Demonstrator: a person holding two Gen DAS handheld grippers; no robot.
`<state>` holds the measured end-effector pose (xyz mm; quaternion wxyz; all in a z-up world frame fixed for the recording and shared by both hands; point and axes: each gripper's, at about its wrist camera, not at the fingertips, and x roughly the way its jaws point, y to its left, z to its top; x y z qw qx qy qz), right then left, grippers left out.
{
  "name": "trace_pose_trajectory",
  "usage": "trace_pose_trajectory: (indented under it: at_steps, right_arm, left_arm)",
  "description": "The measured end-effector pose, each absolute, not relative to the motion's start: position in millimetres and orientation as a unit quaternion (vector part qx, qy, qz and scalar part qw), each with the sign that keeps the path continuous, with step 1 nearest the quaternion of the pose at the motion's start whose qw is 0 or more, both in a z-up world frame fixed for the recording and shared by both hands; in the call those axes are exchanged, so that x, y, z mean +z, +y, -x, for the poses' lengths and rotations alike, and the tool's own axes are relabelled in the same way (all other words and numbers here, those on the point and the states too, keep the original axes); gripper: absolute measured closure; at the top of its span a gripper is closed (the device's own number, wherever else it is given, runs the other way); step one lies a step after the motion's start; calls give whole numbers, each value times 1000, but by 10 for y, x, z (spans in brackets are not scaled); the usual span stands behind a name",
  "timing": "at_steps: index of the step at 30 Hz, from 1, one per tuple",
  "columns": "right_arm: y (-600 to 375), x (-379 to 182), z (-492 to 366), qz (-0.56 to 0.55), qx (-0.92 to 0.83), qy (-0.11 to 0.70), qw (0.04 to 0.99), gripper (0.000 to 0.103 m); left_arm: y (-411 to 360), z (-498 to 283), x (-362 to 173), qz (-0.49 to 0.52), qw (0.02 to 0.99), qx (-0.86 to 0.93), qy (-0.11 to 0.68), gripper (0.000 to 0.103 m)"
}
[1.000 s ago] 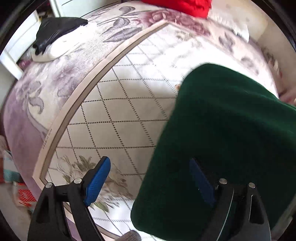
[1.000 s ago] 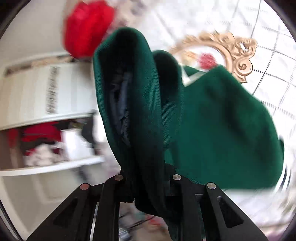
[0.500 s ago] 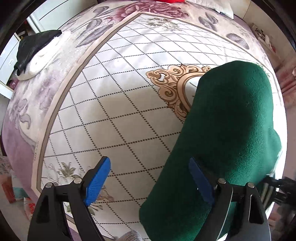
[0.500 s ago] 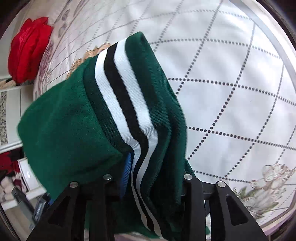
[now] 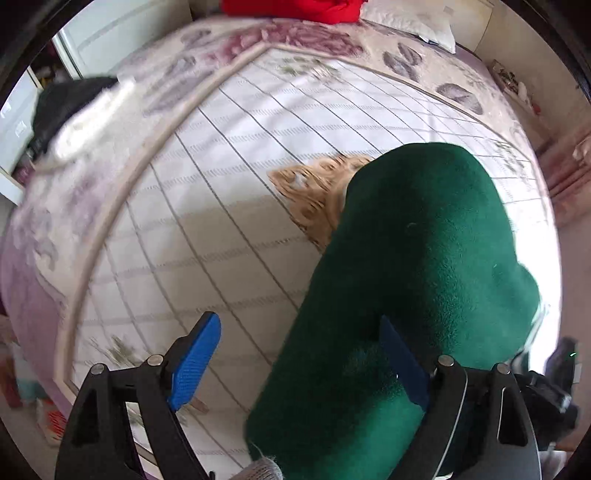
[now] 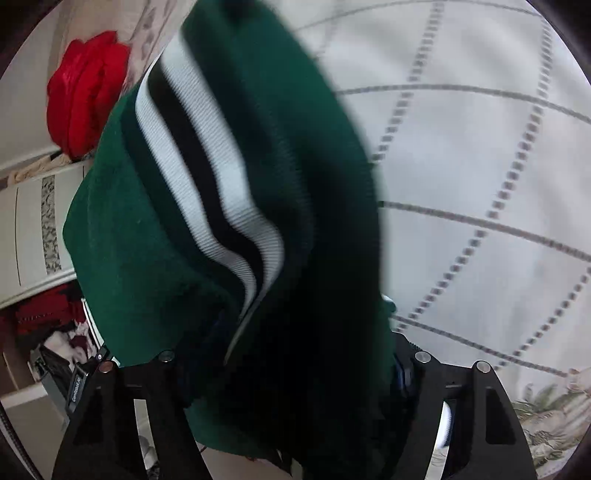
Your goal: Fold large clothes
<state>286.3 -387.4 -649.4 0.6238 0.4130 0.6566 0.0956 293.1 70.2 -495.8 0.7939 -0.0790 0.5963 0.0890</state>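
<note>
A dark green garment (image 5: 417, 280) with a white-and-black striped rib band (image 6: 207, 177) lies bunched on the patterned bedspread (image 5: 207, 206). My left gripper (image 5: 299, 358) is open; its blue pads (image 5: 194, 360) stand wide apart, the right one against the green cloth. In the right wrist view the green garment (image 6: 155, 236) drapes over my right gripper (image 6: 291, 369) and hides both fingertips; the cloth fills the gap between the fingers.
A red bundle (image 5: 295, 7) and a white pillow (image 5: 410, 22) lie at the head of the bed. A black and white garment (image 5: 70, 114) lies at the bed's left edge. The red bundle (image 6: 85, 92) also shows in the right wrist view, beside a shelf (image 6: 37, 229).
The right gripper has swung down toward the bed with the green garment, its striped band now showing. The left gripper stayed open beside the cloth and shifted slightly.
</note>
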Motion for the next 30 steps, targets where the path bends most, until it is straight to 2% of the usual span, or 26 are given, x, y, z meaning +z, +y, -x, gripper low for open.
trace_pose_trajectory:
  at_steps: [3, 5, 9, 13, 14, 15, 16, 17, 20, 21, 24, 27, 30]
  right_arm:
    - [-3760, -6366, -3094, -390, 116, 661, 631, 29]
    - [-3799, -6171, -3199, -322, 95, 675, 657, 29]
    - [-4120, -5546, -3191, -265, 13, 652, 710, 29]
    - [-4159, -5109, -3468, -283, 28, 601, 747, 29]
    - [-4060, -5064, -3612, -275, 45, 599, 751, 35]
    - [-3907, -5023, -3720, -264, 59, 602, 751, 47]
    - [-3722, -5043, -3887, -258, 82, 611, 744, 65]
    - [-3466, -5154, -4155, -258, 99, 621, 733, 67]
    - [-2954, -5509, -4578, -229, 109, 658, 709, 67]
    - [-2684, -5642, -4463, -215, 103, 666, 707, 67]
    - [-2349, -6298, -4646, -182, 104, 722, 660, 67]
    - [-2398, -6138, -4745, -184, 92, 740, 641, 66]
    - [-2381, -5565, -4746, -206, 124, 684, 688, 66]
  left_arm:
    - [899, -2995, -4899, 80, 791, 116, 595, 15]
    - [987, -3007, -4808, 102, 790, 116, 593, 15]
    - [837, -3131, -4615, 103, 803, 90, 579, 15]
    - [688, -3462, -4978, 73, 787, 88, 607, 12]
    - [714, -3500, -5054, 72, 783, 90, 611, 9]
    - [744, -3537, -5135, 71, 779, 91, 617, 5]
    - [822, -3575, -5217, 79, 774, 88, 622, 2]
    - [885, -3587, -5256, 91, 772, 83, 624, 0]
    - [1032, -3609, -5357, 120, 765, 73, 629, 0]
    - [1054, -3619, -5387, 124, 764, 71, 629, 0]
    - [1138, -3652, -5558, 156, 752, 59, 637, 0]
    - [1259, -3643, -5586, 209, 738, 51, 640, 0]
    - [1364, -3484, -5253, 231, 743, 60, 625, 0]
